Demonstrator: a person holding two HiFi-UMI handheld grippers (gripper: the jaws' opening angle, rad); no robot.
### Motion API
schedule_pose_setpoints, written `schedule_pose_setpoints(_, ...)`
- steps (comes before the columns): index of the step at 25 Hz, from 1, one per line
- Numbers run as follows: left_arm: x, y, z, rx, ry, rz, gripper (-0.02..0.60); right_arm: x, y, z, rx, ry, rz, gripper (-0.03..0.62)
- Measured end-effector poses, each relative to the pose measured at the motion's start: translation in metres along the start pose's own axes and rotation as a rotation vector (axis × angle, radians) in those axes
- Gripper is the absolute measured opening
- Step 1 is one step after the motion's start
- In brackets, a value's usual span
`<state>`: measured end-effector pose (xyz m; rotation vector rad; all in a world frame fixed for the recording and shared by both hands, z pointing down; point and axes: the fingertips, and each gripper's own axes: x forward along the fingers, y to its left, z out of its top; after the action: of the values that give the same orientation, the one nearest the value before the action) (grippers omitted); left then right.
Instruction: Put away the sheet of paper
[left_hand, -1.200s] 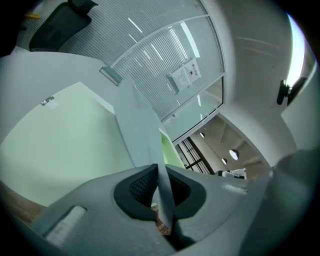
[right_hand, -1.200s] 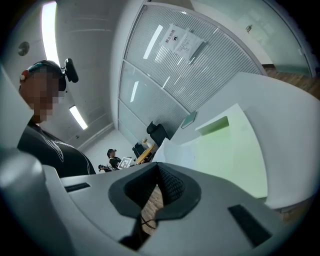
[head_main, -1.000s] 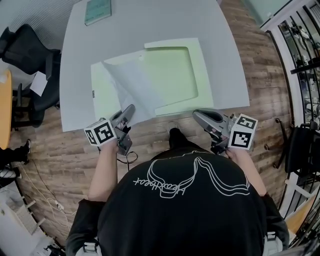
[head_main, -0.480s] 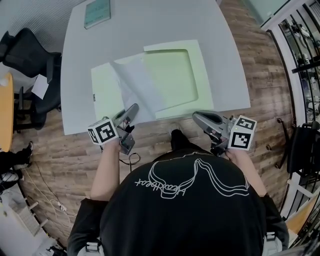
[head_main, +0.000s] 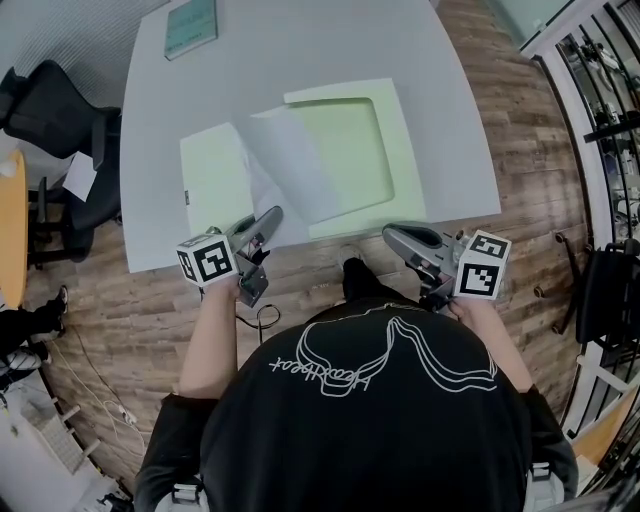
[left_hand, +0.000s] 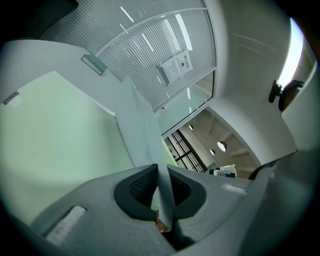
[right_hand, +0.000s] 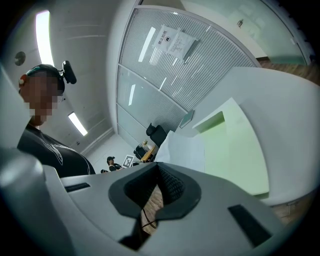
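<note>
**Left jaws have the paper by its near corner, right one idle**

The left gripper is clamped on the near corner of the sheet of paper, and you can see the white strip running up from between the pads. The rest of the sheet stands up off the table and leans across the open pale green folder. The right gripper looks pressed together with nothing in it, parked at the table's near edge just beside the folder's right corner.

My guess is the step is laying the sheet over onto the folder's right half. If so, I'd carry the corner in a low arc and keep a bit of tension, so the paper rolls flat instead of creasing where it bends. A one-corner pinch lets the far end flop, so go slow. The free gripper could pin the folder if it starts sliding.

Room-wise it's fine. The table's far half is bare apart from a book at the far left edge. The folder's near edge sits almost at the table's lip, so don't pull towards yourself. The office chair is well off to the left.
</note>
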<state>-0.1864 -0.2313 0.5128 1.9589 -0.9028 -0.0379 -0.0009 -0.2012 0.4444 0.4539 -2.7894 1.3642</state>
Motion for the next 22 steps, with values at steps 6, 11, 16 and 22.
schedule_pose_setpoints(6,0.011,0.006,-0.006,0.001,0.049,0.033,0.011,-0.001,-0.002,-0.001,0.011,-0.006,-0.005,0.009)
schedule_pose_setpoints(11,0.022,0.011,-0.008,-0.027,0.066,0.069,0.012,-0.001,-0.003,-0.002,0.018,-0.006,-0.003,0.009)
schedule_pose_setpoints(16,0.033,0.011,-0.012,-0.024,0.108,0.089,0.012,-0.001,-0.006,-0.001,0.023,-0.011,-0.007,0.009)
schedule_pose_setpoints(22,0.048,0.010,-0.016,-0.043,0.129,0.100,0.012,-0.002,-0.010,-0.002,0.033,-0.015,0.000,0.009)
